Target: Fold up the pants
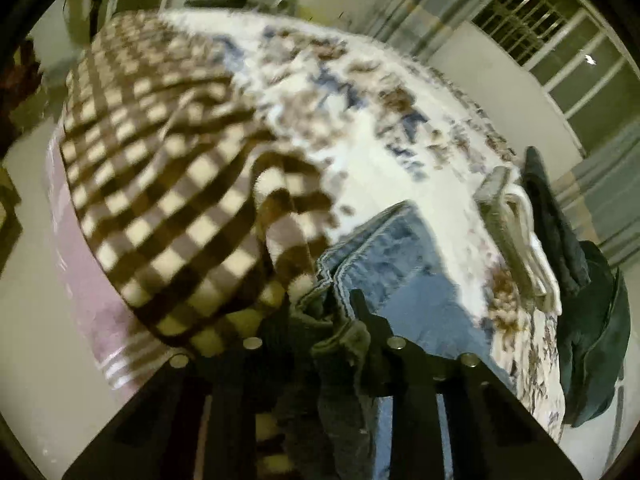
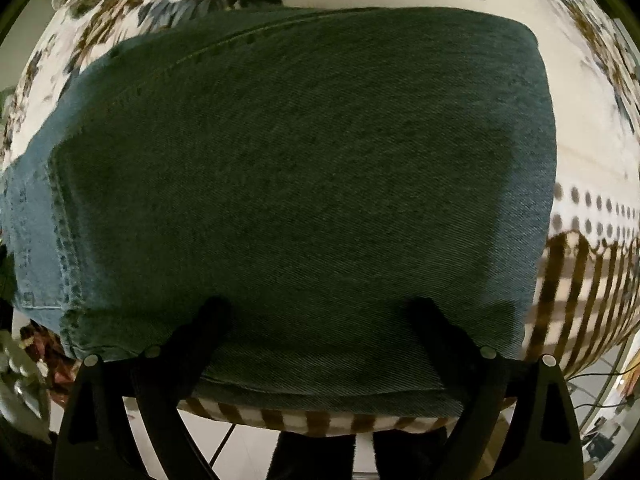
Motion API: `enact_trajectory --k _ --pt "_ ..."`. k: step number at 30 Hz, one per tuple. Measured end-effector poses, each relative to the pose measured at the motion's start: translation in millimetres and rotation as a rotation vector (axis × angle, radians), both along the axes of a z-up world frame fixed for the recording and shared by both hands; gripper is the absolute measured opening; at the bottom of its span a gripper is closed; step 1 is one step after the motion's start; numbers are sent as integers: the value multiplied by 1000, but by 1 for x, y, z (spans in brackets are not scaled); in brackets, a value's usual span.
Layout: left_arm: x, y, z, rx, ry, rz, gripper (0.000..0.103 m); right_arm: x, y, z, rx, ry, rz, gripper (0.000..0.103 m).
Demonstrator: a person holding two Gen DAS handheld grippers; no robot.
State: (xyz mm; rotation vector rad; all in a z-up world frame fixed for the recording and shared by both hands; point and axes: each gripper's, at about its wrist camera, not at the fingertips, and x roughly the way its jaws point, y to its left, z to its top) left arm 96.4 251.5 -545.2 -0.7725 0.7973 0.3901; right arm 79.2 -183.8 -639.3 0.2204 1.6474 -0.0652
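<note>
Brown-and-cream checked fleece, a blanket (image 1: 160, 184), covers the left part of the bed in the left wrist view. Just right of it, blue denim jeans (image 1: 396, 256) lie on the floral bedsheet (image 1: 360, 128), the hem edge toward the blanket. The left gripper (image 1: 340, 320) is clamped on a bunched fold of the jeans, cloth pinched between its fingers and hanging below them. Further right sits a stack of folded clothes (image 1: 516, 232), with a dark green garment (image 1: 592, 312) draped at the bed's right edge. A barred window (image 1: 532, 12) shows at upper right; the view is blurred.

In the right wrist view, the jeans (image 2: 312, 168) fill the frame, folded flat on the floral bedsheet (image 2: 580, 120), stitched seam at the left. The right gripper (image 2: 320, 312) has its fingers spread wide, both tips resting over the denim's near edge, gripping nothing. The checked blanket (image 2: 580, 300) lies at right.
</note>
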Motion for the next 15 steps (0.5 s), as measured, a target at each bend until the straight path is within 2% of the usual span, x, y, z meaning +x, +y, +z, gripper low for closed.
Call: enact_trajectory --k 4,8,11,15 --pt "-13 -27 44 55 -52 -7 20 -1 -9 5 42 -27 -11 97" --pt "-21 -48 78 107 -66 2 18 -6 -22 13 105 -50 -39 97" --pt "-28 -62 93 113 -80 -11 15 -9 -32 21 129 -61 -48 97" --pt "-27 -92 107 201 -74 -67 14 -17 -48 28 158 -68 -61 97"
